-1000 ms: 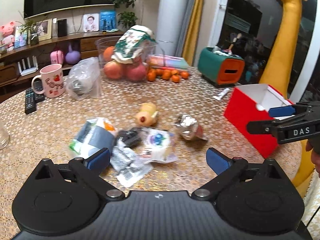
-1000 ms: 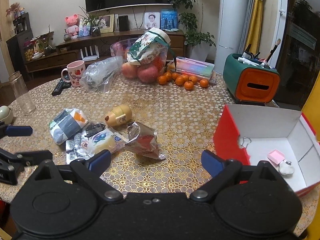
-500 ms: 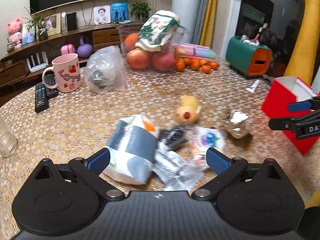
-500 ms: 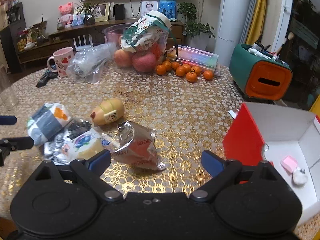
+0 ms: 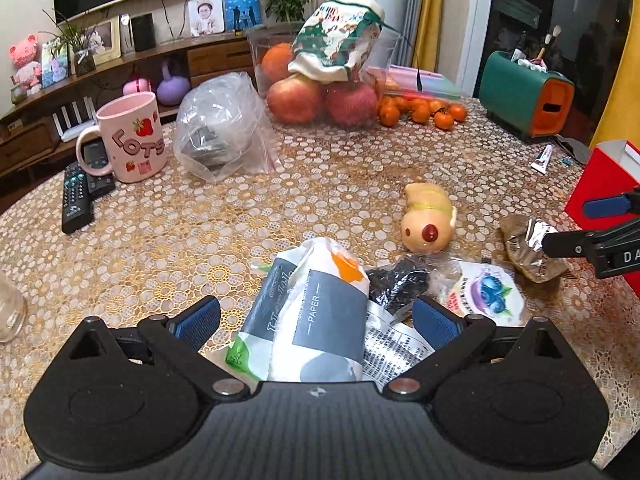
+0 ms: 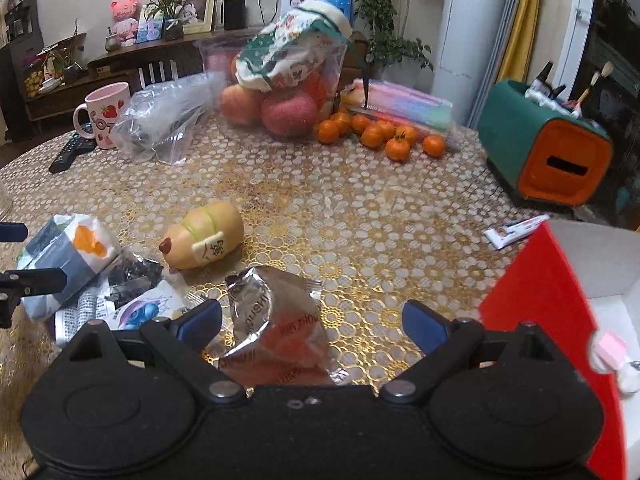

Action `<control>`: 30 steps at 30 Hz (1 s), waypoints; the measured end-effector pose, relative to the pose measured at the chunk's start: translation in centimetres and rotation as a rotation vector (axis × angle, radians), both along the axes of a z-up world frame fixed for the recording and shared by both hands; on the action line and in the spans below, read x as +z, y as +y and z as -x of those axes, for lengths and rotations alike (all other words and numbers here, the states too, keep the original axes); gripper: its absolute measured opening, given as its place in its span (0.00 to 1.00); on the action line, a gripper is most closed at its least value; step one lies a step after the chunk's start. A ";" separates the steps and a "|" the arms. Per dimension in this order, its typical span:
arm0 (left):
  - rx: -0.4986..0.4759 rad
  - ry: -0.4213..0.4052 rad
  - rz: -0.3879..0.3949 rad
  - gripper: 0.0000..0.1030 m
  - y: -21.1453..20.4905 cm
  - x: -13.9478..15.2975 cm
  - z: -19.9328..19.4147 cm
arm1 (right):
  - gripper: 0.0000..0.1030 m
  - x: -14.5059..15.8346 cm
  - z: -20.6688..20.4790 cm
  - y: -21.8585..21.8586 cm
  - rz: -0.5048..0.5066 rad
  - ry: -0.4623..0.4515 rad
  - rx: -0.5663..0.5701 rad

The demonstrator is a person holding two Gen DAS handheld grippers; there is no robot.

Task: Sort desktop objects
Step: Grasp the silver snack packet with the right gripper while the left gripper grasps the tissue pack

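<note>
Two handheld grippers close in on a heap of clutter on a gold-patterned table, with the sorting barely begun. The left gripper, jaws spread wide and holding nothing, straddles a tissue pack marked "PAPER", which lies between its blue pads without visible contact. The right gripper, jaws likewise wide apart and empty, is set around a crumpled foil snack wrapper near the table's front edge. Judging by how things lie, only a few small items have reached the red box at the right: a small pink object and something white beside it sit on its white floor. Still out on the table are the tissue pack, the foil wrapper, a blueberry-printed packet, a black crinkled packet, a printed sachet partly under the pack, and a yellow dog-shaped toy lying on its side just behind the heap. A small tube rests near the box's far corner. Whether the pink mug, the remote controls, the clear plastic bag, the tangerines or the fruit container belong to the sorting cannot be told. Most of the work appears to lie ahead, with both grippers poised to grasp.
</note>
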State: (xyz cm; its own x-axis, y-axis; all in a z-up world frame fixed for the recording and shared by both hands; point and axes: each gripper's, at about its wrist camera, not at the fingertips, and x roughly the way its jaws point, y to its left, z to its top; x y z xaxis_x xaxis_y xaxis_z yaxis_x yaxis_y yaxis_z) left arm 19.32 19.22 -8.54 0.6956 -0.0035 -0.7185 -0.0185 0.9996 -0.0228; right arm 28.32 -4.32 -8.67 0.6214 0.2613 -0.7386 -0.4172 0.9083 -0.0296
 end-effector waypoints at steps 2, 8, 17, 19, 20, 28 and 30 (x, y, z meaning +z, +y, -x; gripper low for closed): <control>0.001 0.009 0.009 1.00 0.2 -0.5 -0.4 | 0.94 -0.7 -0.6 0.2 -0.006 0.024 -0.007; 0.025 0.051 0.025 0.99 0.9 -2.0 -1.4 | 0.94 -2.4 -1.6 0.2 -0.015 0.072 -0.010; 0.071 0.054 0.118 0.98 2.5 -3.2 -1.7 | 0.88 -3.1 -1.9 0.5 -0.050 0.094 0.015; 0.073 0.052 0.123 0.94 2.5 -3.3 -1.5 | 0.83 -3.2 -1.9 0.5 -0.060 0.098 0.014; 0.072 0.052 0.128 0.89 2.5 -3.3 -1.5 | 0.82 -3.2 -1.9 0.4 -0.066 0.099 0.017; 0.074 0.049 0.129 0.62 2.3 -2.9 -1.3 | 0.70 -3.1 -1.7 0.4 -0.088 0.105 0.027; 0.079 0.047 0.126 0.56 2.3 -2.8 -1.2 | 0.64 -3.0 -1.7 0.4 -0.099 0.110 0.031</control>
